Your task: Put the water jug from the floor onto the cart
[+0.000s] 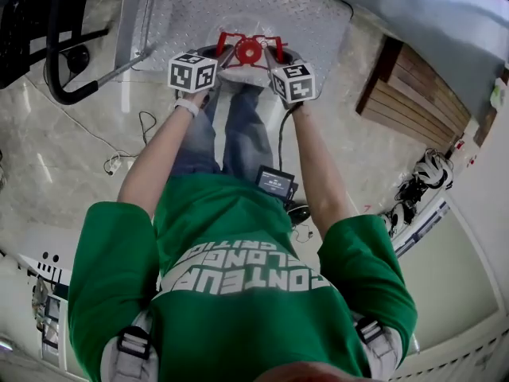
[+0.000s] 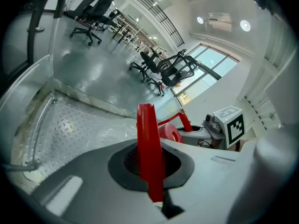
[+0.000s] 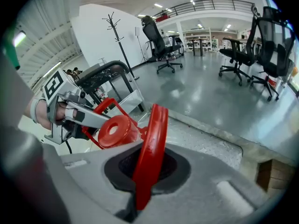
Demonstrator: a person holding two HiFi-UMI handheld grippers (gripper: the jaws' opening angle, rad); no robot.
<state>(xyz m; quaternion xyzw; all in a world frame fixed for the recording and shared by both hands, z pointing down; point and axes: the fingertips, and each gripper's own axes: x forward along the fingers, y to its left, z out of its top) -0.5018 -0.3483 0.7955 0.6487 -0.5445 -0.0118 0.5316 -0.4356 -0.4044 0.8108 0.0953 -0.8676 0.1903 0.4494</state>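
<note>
Cart (image 1: 238,6): diamond-plate deck, black tubular push handle (image 1: 60,70) at its left end. Pale glossy floor (image 1: 71,142) around it, loose cable (image 1: 145,118) lying left of the legs.

Water jug (image 1: 238,73): off the floor, at the near edge of the deck, about midway along it, neck up. Body mostly hidden under the marker cubes (image 1: 192,72). Contact of base with deck not visible in any view.

Red carry handle (image 1: 232,40): looped over the neck, one strap to each side. Red cap (image 1: 249,52) on, between the straps.

Left tongs (image 2: 150,171): clamped flat on a red strap, no gap beside it. Right tongs (image 3: 142,171): likewise pinched on the opposite strap. Whole weight apparently hanging from these two thin strips.

Risks, judged:
- Slip of a strap through the pads under load. Cause: narrow plastic, heavy jug. Result: a drop onto the deck edge or back toward the feet.
- Tilt, if one side lowered or released ahead of the other.
- Base landing half over the near edge, then tipping back off toward the legs.
- Push against the cart sending it rolling away. Wheels not in view, brake unknown.

Writing: white print on the green shirt (image 1: 238,269), seen upside down, one line seemingly "CONTEUR", rest unclear. Marker cubes: black-and-white square patterns only. No label legible on jug or cap.
</note>
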